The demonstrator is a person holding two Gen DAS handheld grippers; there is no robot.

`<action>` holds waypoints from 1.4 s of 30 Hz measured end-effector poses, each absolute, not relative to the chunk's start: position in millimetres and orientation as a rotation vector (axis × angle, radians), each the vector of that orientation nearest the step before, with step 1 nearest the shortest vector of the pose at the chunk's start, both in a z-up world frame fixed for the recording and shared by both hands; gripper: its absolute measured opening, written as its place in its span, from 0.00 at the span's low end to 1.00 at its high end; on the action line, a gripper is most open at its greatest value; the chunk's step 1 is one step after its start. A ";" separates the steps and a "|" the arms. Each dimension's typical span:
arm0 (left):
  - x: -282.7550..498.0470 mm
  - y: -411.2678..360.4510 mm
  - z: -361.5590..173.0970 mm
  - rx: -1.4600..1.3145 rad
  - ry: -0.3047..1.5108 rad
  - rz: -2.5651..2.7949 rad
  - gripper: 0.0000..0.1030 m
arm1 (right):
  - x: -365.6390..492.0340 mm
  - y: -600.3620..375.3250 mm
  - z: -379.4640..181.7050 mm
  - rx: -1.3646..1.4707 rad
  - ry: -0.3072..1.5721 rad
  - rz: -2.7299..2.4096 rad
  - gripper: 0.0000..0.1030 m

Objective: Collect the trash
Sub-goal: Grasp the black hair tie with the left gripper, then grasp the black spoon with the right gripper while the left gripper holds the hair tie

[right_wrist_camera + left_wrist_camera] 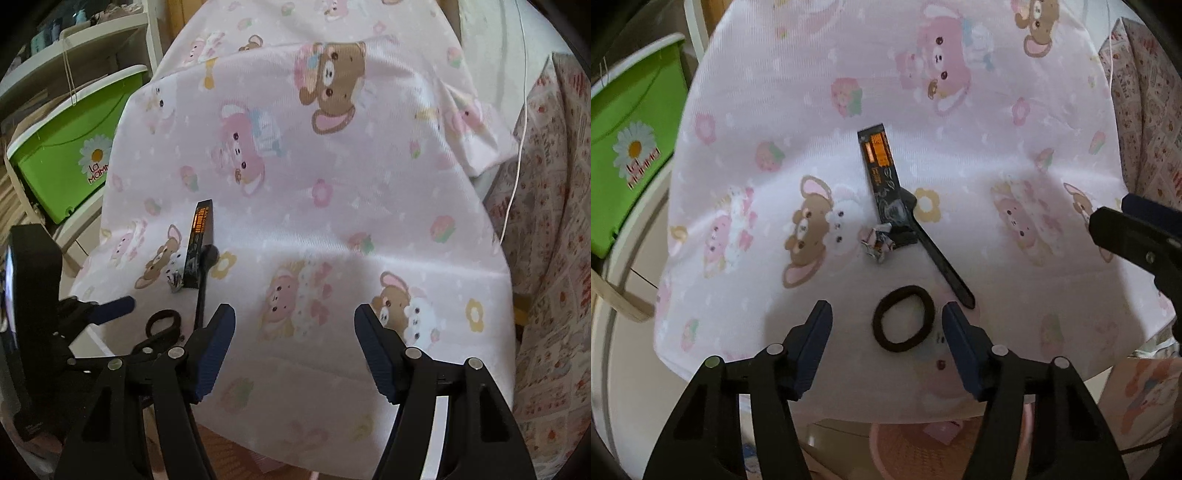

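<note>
Between the spread fingers of our left gripper point(886, 328) we are seeing a dark brown elastic hair tie point(904, 319), lying flat as a loop on the pink cotton sheet printed with bears and flowers point(960, 155); neither finger is touching it, and nothing is sitting in the jaws. Just ahead of the hair tie, and slightly toward the right finger, a long black plastic spoon-like utensil point(942, 264) is lying at a slant, its handle end coming close to the right fingertip. Further ahead, a long black and orange foil sachet wrapper point(882, 177) is resting partly across the utensil's wide end. Touching the wrapper's near end, on its left side, a small crumpled silver and pink scrap of wrapper point(876, 245) is sitting on the sheet. Far off to the left of this gripper, beyond the sheet's edge, a green plastic storage bin with a daisy label point(631, 147) is standing. Below the sheet's near edge, a pink plastic woven basket point(912, 454) is showing.

Our right gripper point(294, 334) is hovering with its fingers wide apart too, holding nothing, over bare printed sheet. Every piece of trash is lying ahead and to its left, on the far side of its left finger.
</note>
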State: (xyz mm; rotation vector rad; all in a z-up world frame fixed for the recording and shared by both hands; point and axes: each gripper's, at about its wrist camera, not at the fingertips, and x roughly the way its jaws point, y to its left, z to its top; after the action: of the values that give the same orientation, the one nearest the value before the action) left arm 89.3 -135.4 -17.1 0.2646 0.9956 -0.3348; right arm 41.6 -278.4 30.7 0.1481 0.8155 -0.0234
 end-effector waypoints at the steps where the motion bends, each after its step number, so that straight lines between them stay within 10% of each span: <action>1: 89.9 -135.3 -17.8 0.254 0.999 -0.338 0.54 | 41.8 -277.7 31.2 0.145 0.814 -0.023 0.67; 3: 91.9 -136.4 -17.6 0.253 0.998 -0.337 0.48 | 41.1 -276.5 32.8 0.131 0.804 -0.027 0.67; 6: 92.7 -138.6 -15.9 0.241 1.017 -0.370 0.06 | 40.0 -275.8 33.8 0.120 0.794 -0.030 0.67; 42: 113.8 -19.9 30.2 -0.040 0.980 -0.123 0.08 | 95.3 -180.9 -17.4 0.013 0.898 0.055 0.63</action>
State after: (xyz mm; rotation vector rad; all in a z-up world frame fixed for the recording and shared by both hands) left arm 113.8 -19.9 30.2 -0.0403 0.9796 -0.1227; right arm 95.3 -180.9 -17.4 0.0133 0.8980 0.0547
